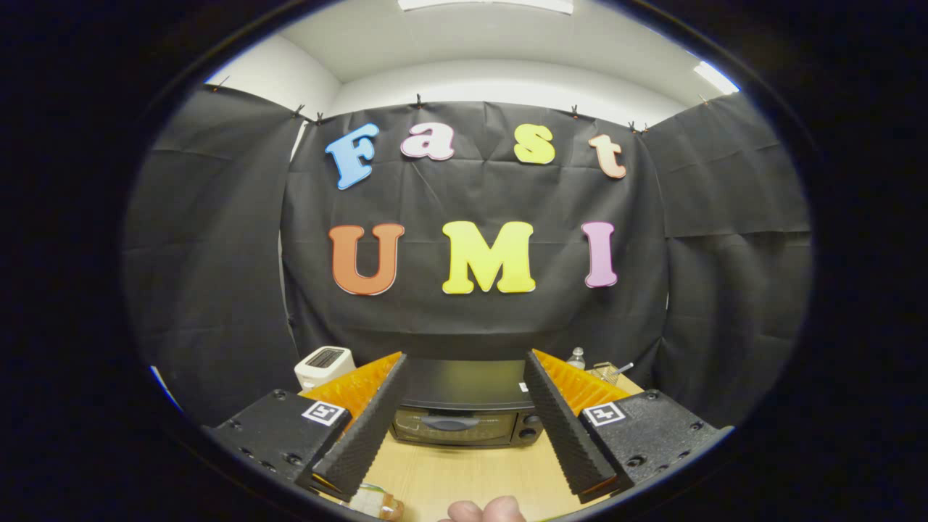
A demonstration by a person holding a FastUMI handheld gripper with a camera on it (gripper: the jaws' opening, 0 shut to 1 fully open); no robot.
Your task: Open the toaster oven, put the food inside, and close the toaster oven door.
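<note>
A black toaster oven (464, 409) stands on the wooden table (471, 471) beyond my fingers, its glass door shut and its handle (451, 421) across the top of the door. My gripper (464, 362) is open, held above the table with nothing between its fingers. The black ribbed pads (370, 428) frame the oven on both sides. A wrapped piece of food (377, 502) lies on the table just under the left finger, partly hidden. A person's fingertips (484, 510) show at the table's near edge.
A white pop-up toaster (324, 366) sits at the back left of the table. At the back right stand a small clear bottle (576, 357) and a wire basket (607, 373). Bare wood lies between me and the oven.
</note>
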